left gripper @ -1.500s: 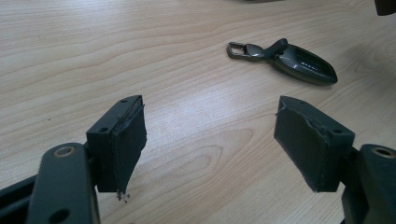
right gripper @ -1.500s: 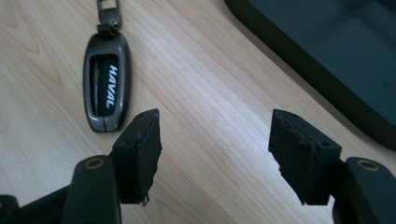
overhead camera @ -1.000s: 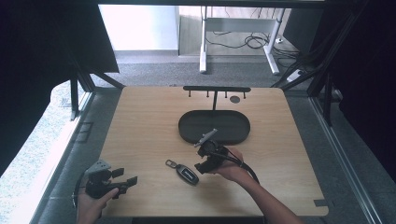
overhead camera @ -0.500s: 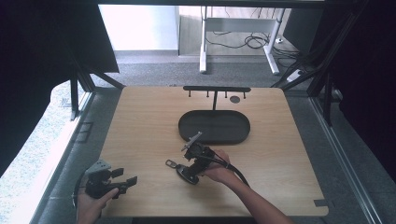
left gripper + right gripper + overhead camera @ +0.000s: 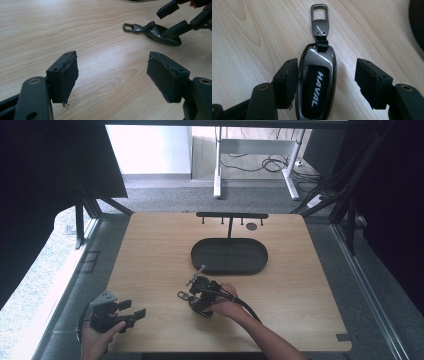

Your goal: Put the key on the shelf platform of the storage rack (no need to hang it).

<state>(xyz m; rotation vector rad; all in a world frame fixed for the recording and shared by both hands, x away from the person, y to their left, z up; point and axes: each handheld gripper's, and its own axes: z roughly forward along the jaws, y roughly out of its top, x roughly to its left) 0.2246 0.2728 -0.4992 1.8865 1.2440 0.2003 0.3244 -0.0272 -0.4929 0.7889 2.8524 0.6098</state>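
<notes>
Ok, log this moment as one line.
right gripper: open, straddling key fob | left gripper: open, idle | fob on table

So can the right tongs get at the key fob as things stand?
Probably yes: the right tongs are open with the key fob lying flat on the table between the jaws, one jaw already against its side. Nothing blocks them closing.
</notes>
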